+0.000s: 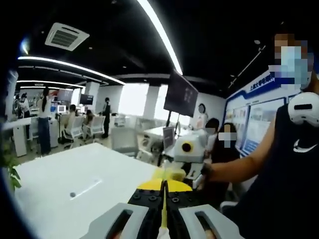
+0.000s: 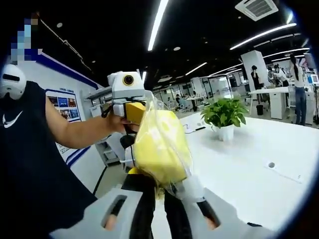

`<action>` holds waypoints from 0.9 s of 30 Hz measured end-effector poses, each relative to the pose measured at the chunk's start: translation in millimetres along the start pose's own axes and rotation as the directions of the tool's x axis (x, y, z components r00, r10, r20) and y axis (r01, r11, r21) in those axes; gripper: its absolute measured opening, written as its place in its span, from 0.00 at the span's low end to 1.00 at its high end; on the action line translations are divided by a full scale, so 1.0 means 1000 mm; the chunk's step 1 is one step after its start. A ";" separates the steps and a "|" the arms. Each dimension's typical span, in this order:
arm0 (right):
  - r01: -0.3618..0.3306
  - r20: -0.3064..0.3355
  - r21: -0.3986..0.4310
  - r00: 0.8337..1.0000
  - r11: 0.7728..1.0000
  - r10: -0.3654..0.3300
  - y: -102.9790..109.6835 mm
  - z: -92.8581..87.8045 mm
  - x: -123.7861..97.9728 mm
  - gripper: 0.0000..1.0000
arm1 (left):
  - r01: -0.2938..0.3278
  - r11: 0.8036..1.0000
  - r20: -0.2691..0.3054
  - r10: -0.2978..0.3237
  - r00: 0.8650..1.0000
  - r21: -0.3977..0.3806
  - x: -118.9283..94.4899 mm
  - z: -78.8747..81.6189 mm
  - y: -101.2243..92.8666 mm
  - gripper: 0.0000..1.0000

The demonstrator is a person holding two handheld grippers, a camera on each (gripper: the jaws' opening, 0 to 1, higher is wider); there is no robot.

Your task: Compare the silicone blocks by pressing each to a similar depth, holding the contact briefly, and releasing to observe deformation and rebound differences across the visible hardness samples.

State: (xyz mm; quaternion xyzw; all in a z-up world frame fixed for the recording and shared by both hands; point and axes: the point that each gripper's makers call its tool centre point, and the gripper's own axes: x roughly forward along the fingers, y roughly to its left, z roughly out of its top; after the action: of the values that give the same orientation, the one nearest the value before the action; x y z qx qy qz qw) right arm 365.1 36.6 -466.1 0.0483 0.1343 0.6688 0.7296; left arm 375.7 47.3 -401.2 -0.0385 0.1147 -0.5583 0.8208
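A yellow silicone block [image 2: 158, 144] wrapped in a clear plastic bag is held up in the air, above the table edge, in the right gripper view. My right gripper [image 2: 162, 188] is shut on the bag's lower end. The left gripper [image 2: 130, 110] meets the block from the far side, held by a person's hand. In the left gripper view my left gripper [image 1: 163, 185] has its jaws pressed together on a thin yellow edge of the bagged block [image 1: 171, 174]. Just beyond it is the right gripper [image 1: 191, 149].
A white table [image 1: 75, 174] lies below and to the left, also seen as the white table [image 2: 259, 164] with a potted plant [image 2: 224, 115] on it. A person in a dark sleeveless shirt [image 2: 30, 164] stands close. Desks, chairs and people fill the far office.
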 end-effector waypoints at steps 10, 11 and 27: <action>-0.006 -0.026 -0.022 1.000 1.000 0.006 -0.003 0.000 0.002 0.01 | -0.016 1.000 0.003 0.016 1.000 0.005 0.002 -0.004 0.006 0.00; -0.012 -0.023 -0.021 1.000 1.000 0.012 -0.003 0.001 0.002 0.01 | -0.012 1.000 0.005 0.012 1.000 -0.001 0.003 -0.003 0.005 0.00; -0.026 -0.023 -0.021 0.999 0.999 0.026 0.000 0.002 0.000 0.01 | -0.070 0.989 0.021 0.068 0.997 0.132 0.005 -0.001 0.002 0.00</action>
State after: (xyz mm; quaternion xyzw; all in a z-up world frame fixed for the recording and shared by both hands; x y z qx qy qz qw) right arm 365.8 36.6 -464.0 0.0344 0.1348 0.6802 0.7197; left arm 379.0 43.0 -403.1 0.0155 0.0717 -0.5357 0.8412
